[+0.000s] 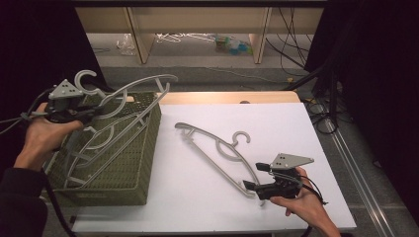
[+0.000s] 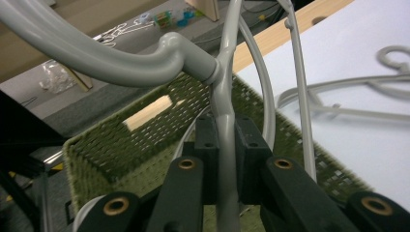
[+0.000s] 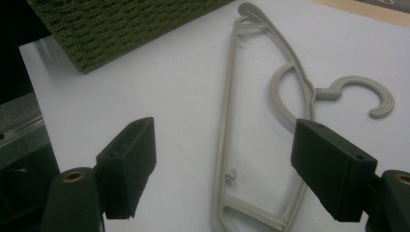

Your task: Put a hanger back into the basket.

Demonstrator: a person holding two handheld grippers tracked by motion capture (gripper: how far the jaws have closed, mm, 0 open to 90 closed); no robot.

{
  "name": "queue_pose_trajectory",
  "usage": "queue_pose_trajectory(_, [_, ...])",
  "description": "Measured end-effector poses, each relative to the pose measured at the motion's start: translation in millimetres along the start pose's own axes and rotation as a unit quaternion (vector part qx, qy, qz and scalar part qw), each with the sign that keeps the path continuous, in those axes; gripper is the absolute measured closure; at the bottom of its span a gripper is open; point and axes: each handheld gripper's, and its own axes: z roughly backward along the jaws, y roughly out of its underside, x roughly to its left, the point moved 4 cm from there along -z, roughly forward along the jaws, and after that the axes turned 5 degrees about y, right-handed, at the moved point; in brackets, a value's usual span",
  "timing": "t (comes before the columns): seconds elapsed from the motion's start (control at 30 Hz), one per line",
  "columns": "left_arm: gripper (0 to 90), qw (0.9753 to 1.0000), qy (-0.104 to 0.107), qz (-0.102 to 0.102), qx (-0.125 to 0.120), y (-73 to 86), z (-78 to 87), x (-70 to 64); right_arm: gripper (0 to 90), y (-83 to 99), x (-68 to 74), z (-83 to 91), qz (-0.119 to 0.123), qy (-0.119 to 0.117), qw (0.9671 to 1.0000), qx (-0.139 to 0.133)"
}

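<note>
Work in hand looks like packing grey hangers into the green basket (image 1: 129,174), which sits at the left of the high view on the white bench (image 1: 276,123).

Left tool (image 1: 96,112), upper left of the high view, is clamped on one hanger (image 1: 129,90). In the left gripper view the jaws pinch the hanger's neck just below the hook, centre-bottom of frame. That hanger is lifted and tilted over the basket's open top, hook toward the upper left, far arm reaching past the basket's right rim. Judged approx halfway in: it hasn't dropped inside yet. At least one other hanger seems to lie in the basket already, lower left, though the exact count can't be read.

Right tool (image 1: 254,177), lower right of the high view, is spread wide w/ nothing held. In the right gripper view its jaws straddle the second hanger (image 3: 227,121), which lies flat on the bench, hook at the right of frame, not touched.

So, est.: one hanger nearly stowed, one on the bench left to pick up. Remaining: lower and release the left one, then close the right tool on the flat one and carry it over.
</note>
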Motion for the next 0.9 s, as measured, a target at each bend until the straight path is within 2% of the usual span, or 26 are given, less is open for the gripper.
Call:
queue_pose_trajectory(0.07, [81.8,0.9998,-0.012,-0.01,0.01,5.1,-1.2,6.4,25.0,0.2,-0.3,-0.8,0.003,0.001,1.0,-0.001])
queue_pose_trajectory(0.13, [81.8,0.9995,-0.024,-0.011,0.016,10.4,-4.9,13.6,25.1,0.5,0.0,-1.5,0.004,0.001,1.0,0.0])
queue_pose_trajectory(0.23, [81.7,0.9993,-0.031,0.004,0.023,19.3,-9.9,22.6,25.1,1.2,0.4,-2.2,0.005,-0.002,1.0,0.004])
queue_pose_trajectory(0.33, [81.7,0.9988,-0.041,0.004,0.026,27.1,-11.7,28.2,25.1,1.5,-0.8,-2.0,0.002,-0.001,1.0,0.002])
queue_pose_trajectory(0.7, [81.7,0.9972,-0.05,0.033,0.045,57.5,-10.9,45.5,25.2,2.1,-0.9,-2.7,0.0,-0.002,1.0,0.006])
queue_pose_trajectory(0.9, [81.7,0.9972,-0.045,0.03,0.052,64.3,-13.4,45.6,25.3,2.6,-1.0,-3.4,0.0,-0.003,1.0,0.007])
